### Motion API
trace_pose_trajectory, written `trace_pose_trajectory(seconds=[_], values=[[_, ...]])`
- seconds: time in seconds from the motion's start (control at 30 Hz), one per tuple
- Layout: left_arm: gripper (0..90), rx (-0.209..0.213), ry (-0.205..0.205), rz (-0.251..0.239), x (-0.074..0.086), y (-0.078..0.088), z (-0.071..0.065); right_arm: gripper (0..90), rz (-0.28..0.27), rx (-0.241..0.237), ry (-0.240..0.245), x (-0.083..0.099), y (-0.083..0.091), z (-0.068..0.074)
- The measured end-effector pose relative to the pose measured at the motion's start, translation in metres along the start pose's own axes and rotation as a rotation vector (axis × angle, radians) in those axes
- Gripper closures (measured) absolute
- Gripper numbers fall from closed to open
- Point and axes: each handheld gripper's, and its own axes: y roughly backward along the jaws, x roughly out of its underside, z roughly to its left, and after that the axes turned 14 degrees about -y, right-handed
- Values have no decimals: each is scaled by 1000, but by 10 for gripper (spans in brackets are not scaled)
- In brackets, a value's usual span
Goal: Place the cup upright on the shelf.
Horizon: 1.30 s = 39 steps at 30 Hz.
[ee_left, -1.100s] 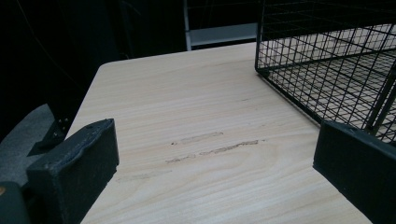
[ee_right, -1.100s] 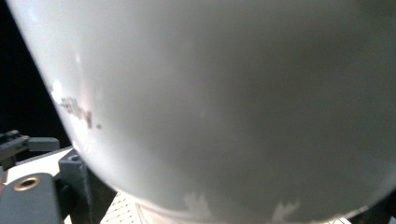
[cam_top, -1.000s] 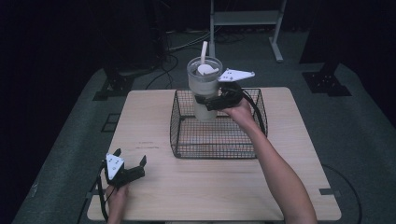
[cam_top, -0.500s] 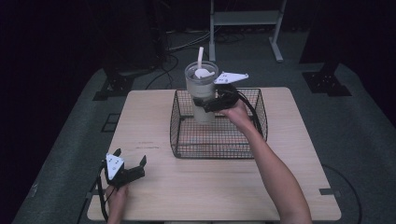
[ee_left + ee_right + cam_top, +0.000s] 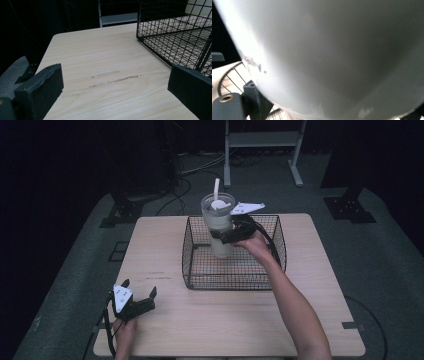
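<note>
Between the jaws of the right gripper (image 5: 223, 236), a tall translucent plastic tumbler (image 5: 218, 224) is clamped around its middle, upright, with its base down inside the black wire basket (image 5: 270, 270) and its rim well above the basket's top edge. A pale straw (image 5: 216, 189) rises from the lid opening. In the right gripper view the tumbler's smooth, frosted, slightly tapering wall (image 5: 332, 50) presses close against the lens, with basket wires just below it.

I judge the step in hand to be a transfer of the tumbler with respect to the basket; from this moment alone I cannot tell whether it goes in or comes out. Either way, the next move calls for a steady, vertical path so the base clears the thin wire rim, and a firm squeeze, since the slick wall could slip.

The left gripper (image 5: 131, 301) rests on the near left corner of the pale wood-grain table (image 5: 240, 320), jaws spread wide with nothing between them; ahead of its blocky, matte black fingers (image 5: 40, 90) lie faint scuff marks (image 5: 115, 78), and the basket's corner (image 5: 175, 35) stands off to one side.
</note>
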Motion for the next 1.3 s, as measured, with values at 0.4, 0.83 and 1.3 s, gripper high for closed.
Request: trace_pose_trajectory(seconds=[0.4,0.83,1.3], values=[[0,1,3,-1,0,0,0,87,64,5,-18,15,-11,-9],[0,1,6,-4,0,0,0,86,95,9,-27,24,-22,-12],[0,-1,12,-9,0,0,0,86,131,29,-23,38,-29,-20]])
